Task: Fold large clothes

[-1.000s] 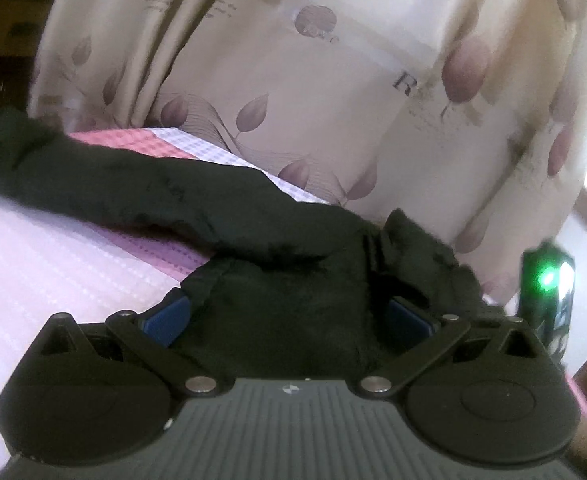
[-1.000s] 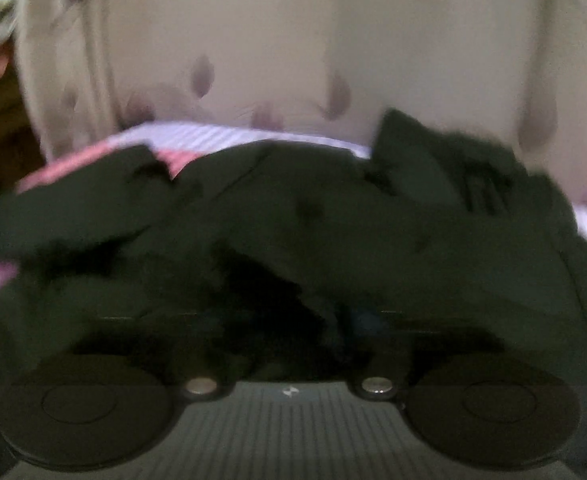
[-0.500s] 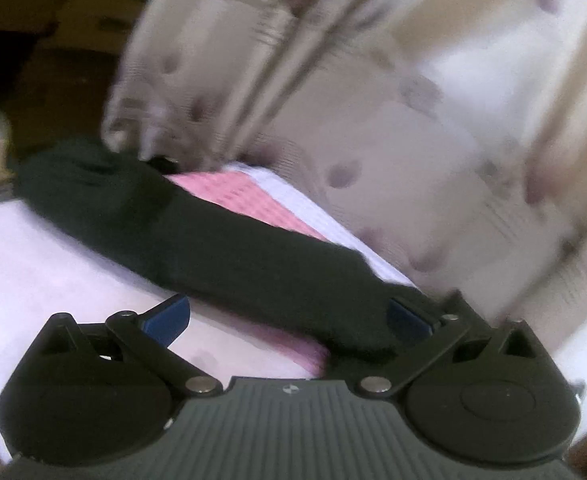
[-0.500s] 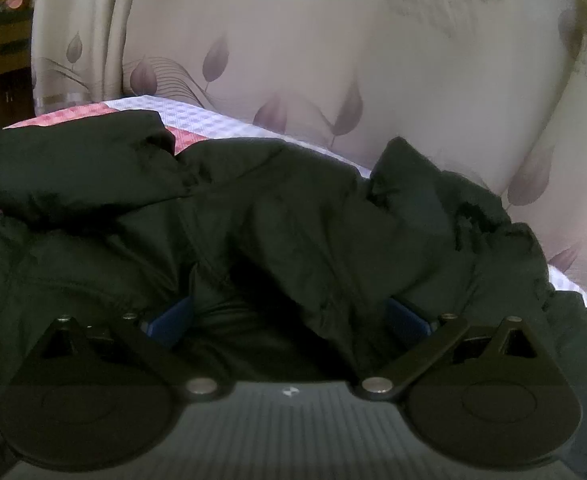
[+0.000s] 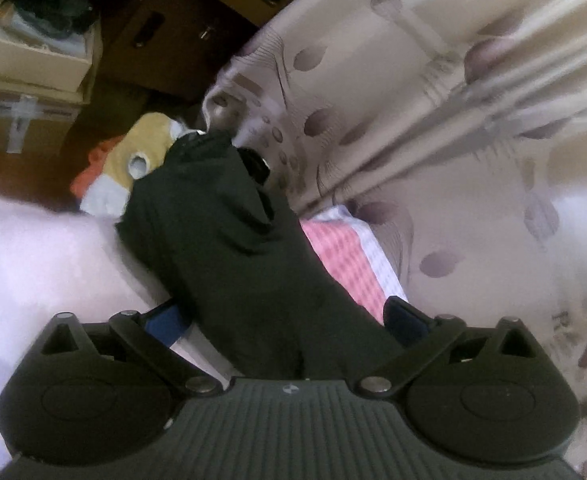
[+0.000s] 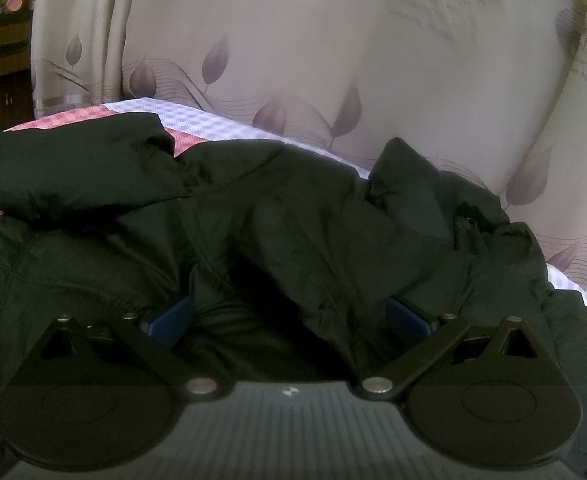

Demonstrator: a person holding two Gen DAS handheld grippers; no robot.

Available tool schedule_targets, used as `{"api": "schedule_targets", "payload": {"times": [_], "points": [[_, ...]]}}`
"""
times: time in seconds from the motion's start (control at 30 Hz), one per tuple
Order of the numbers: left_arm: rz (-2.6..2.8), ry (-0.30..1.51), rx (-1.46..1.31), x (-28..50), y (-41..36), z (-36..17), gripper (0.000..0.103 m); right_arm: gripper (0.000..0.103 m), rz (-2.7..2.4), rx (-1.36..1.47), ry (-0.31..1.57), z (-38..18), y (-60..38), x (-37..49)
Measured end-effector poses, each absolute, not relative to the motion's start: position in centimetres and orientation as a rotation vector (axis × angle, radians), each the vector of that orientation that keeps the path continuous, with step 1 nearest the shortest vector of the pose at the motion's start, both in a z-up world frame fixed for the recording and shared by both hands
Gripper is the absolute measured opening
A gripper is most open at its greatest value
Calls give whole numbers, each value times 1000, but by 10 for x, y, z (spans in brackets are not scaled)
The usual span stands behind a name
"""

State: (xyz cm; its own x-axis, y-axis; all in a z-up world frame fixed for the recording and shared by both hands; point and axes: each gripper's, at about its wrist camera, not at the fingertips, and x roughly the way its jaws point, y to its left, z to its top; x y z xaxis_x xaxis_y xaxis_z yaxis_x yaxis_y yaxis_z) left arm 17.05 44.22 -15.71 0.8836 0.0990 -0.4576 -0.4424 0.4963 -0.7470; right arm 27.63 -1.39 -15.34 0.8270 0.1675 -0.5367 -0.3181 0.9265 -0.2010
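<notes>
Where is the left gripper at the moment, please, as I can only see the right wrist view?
Observer: The left gripper straddles the jacket sleeve. Its jaws are wide and closing, with the sleeve between them.
Operator: Where does that sleeve end?
Observer: Its cuff lies beside what looks like a yellow soft toy.
Operator: What is beyond that?
Observer: Cardboard boxes, stacked in the far corner.
</notes>
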Motion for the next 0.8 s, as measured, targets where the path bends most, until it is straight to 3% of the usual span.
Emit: {"api": "schedule_targets", "payload": {"times": [0.03,0.1,0.13,0.17,0.27,0.47,0.63,0.8], "points": [[344,388,-991,173,443,-156,89,103,263,-286,539,-153,-14,276],[363,423,-938,183,446,-156,56,103,264,-281,539,-154,-15,277],[368,446,-926,191,448,-158,19,103,265,-276,539,-154,-16,277],[359,469,-931,195,452,-161,6,103,266,-271,539,-154,-16,277],[382,421,-897,197,456,-151,6,103,277,-238,544,-153,-21,278],[310,307,-740,211,418,-69,6,103,283,-73,532,-143,-47,278],[129,184,-618,216,341,22,6,103,253,195,417,-111,-107,237],[-108,137,-522,231,219,78,6,103,208,279,353,-88,-173,195]]}}
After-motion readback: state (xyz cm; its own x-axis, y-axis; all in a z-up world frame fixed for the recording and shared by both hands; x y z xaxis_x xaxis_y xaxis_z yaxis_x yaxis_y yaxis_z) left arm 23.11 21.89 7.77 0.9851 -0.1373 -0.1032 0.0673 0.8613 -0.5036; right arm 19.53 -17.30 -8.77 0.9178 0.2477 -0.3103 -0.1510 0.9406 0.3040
